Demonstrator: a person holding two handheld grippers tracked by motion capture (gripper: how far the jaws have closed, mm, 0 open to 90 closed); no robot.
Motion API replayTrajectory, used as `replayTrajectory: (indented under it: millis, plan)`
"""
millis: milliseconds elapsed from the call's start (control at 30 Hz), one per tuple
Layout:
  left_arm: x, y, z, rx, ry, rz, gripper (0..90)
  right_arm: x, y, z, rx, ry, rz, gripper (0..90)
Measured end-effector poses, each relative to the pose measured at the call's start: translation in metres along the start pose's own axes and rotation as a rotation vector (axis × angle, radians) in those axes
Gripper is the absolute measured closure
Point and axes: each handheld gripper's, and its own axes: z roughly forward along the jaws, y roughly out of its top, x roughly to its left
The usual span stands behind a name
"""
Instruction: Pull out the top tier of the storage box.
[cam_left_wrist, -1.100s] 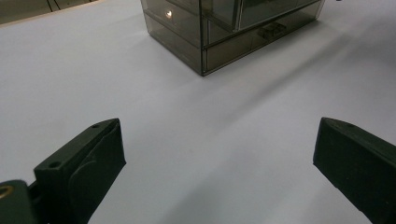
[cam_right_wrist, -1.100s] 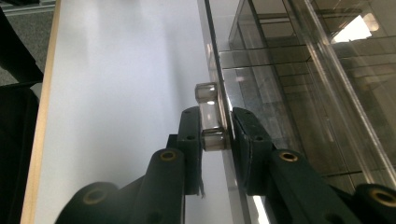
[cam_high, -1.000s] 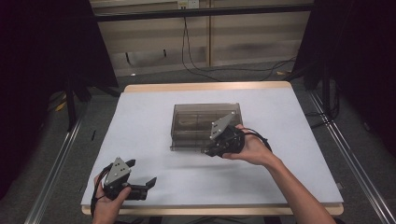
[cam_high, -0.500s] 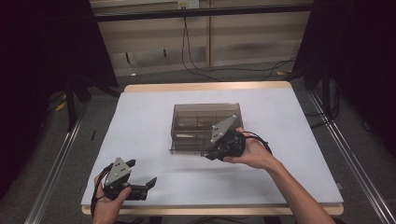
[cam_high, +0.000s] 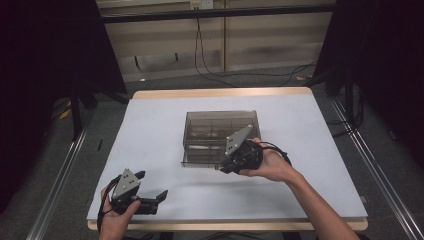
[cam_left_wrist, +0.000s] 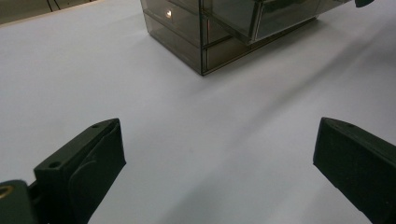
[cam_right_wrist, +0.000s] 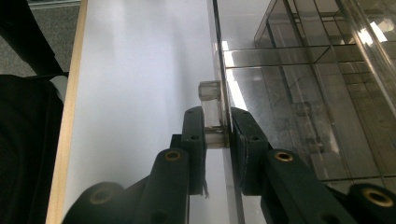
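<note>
The right gripper (cam_right_wrist: 217, 128) has its two black jaws pinched on a small clear handle (cam_right_wrist: 210, 100) that juts from the front panel of a smoky transparent drawer box (cam_right_wrist: 299, 93). In the right gripper view the grip sits at the centre of the frame: one jaw lies on the table side of the handle and the other against the drawer front, with the knob's square tip poking out above them. The jaws have just been closing a little further, with the handle between them. This close view also shows the box's inner dividers across the right half of the frame, and the pale wooden table edge (cam_right_wrist: 70, 112) running down the left.

The high view shows none of that pinch. There the right gripper (cam_high: 226, 167) lies at the lower front edge of the drawer box (cam_high: 220, 130), just right of the frame's centre, wrapped by the right hand (cam_high: 267, 162), with its grey plate tilted up.

The left gripper (cam_high: 150, 192) sits in the lower left of the high view, held by the left hand (cam_high: 115, 220), well apart from the box. The left gripper view shows its jaws spread wide at the bottom corners of the frame, nothing between them but bare white table (cam_left_wrist: 196, 140), with a corner of the drawer box (cam_left_wrist: 205, 32) at the top.
</note>
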Motion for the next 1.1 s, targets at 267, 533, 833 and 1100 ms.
replayTrajectory:
  millis: [267, 533, 833, 1100]
  plan:
    - [0.0002, 0.0000, -0.0002, 0.002, 0.001, 0.003, 1.9, 0.0007, -0.0006, -0.0002, -0.004, 0.018, -0.006, 78.4]
    - [0.0000, -0.0001, 0.0003, 0.001, -0.002, -0.003, 1.9, 0.0026, -0.0022, -0.0013, 0.001, 0.033, -0.014, 78.6]
    - [0.0000, -0.0002, 0.0004, 0.001, -0.002, -0.004, 1.9, 0.0054, -0.0026, -0.0023, 0.012, 0.043, -0.028, 78.7]
    - [-0.0002, -0.0002, 0.0007, 0.001, -0.005, -0.006, 1.9, 0.0070, -0.0033, -0.0027, 0.016, 0.046, -0.033, 78.8]
